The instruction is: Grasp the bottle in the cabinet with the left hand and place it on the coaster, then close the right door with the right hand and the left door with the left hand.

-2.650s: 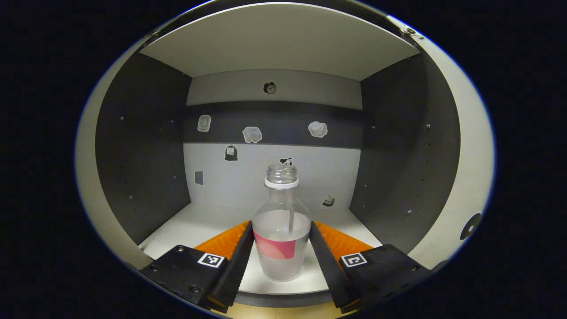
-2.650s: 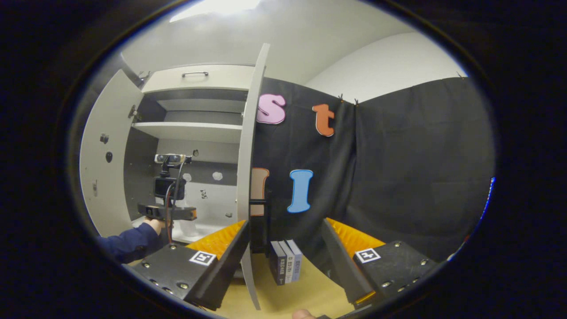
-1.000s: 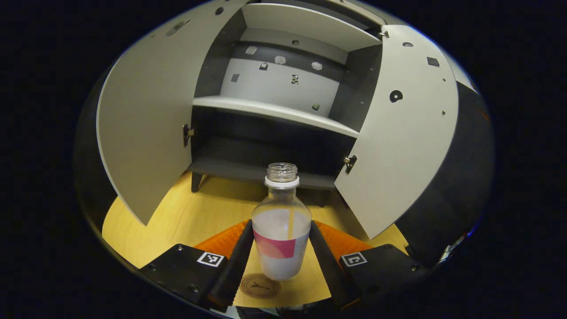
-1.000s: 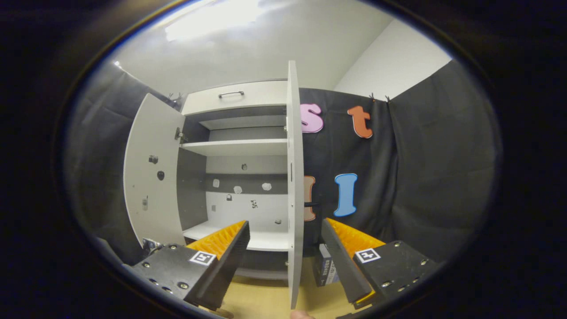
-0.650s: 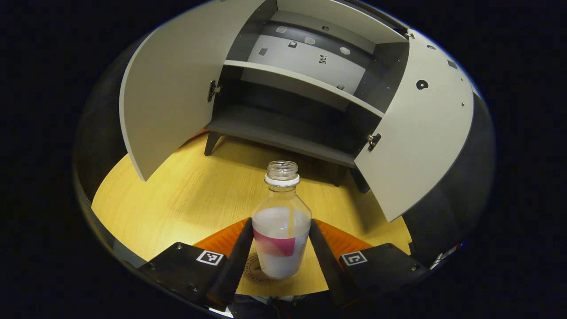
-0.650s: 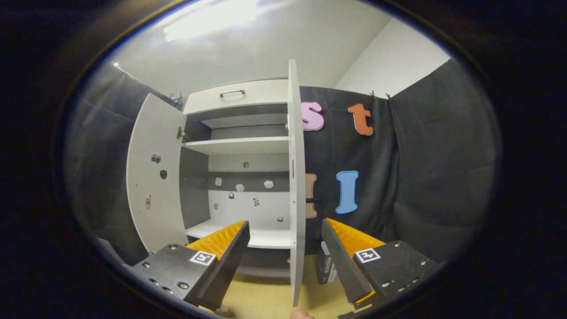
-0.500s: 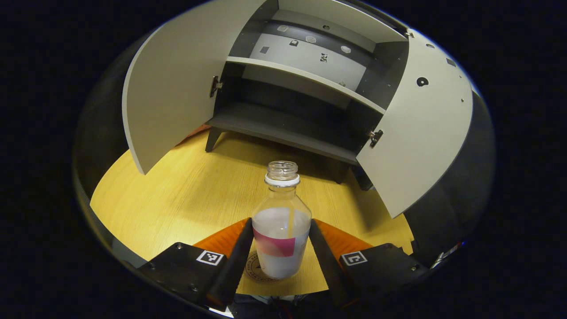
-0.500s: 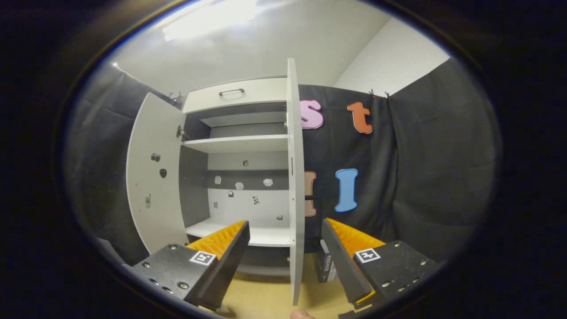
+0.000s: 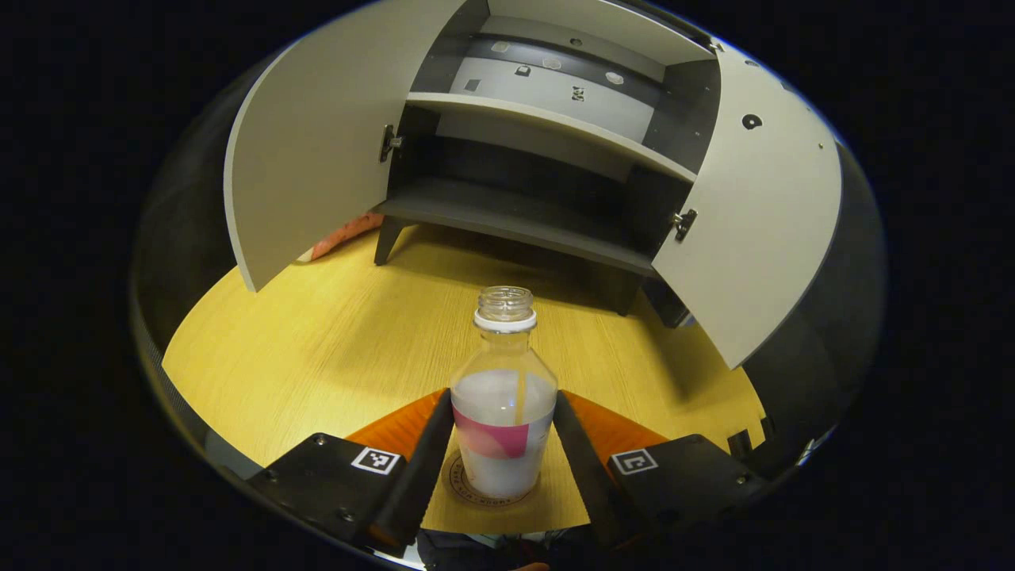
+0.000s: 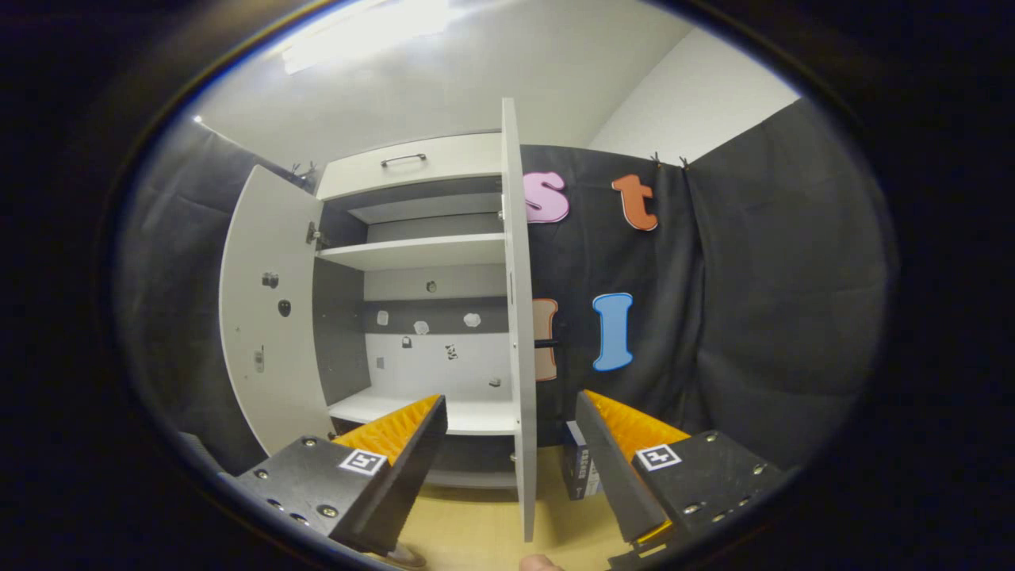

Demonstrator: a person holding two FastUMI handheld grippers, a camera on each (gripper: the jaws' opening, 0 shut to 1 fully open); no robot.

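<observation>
In the left gripper view a clear uncapped bottle (image 9: 503, 412) with a pink label stands upright between my left gripper's (image 9: 503, 444) fingers, which press on both its sides. Its base is over a round brown coaster (image 9: 460, 485) on the wooden table (image 9: 333, 349). Beyond it the cabinet (image 9: 523, 143) stands with its left door (image 9: 309, 151) and right door (image 9: 753, 214) swung wide. In the right gripper view my right gripper (image 10: 511, 444) is open and holds nothing, and the right door's edge (image 10: 517, 317) runs up between its fingers, farther off.
Several books (image 10: 579, 468) stand on the table right of the cabinet, behind the right door. The cabinet's shelves (image 10: 420, 252) hold nothing I can see, and small stickers (image 10: 444, 321) dot its back wall. A reddish object (image 9: 341, 235) lies on the table behind the left door.
My left gripper carried the bottle out of the cabinet and down over the coaster on the table. The right gripper drifted slightly, keeping the right door's edge between its fingers.
</observation>
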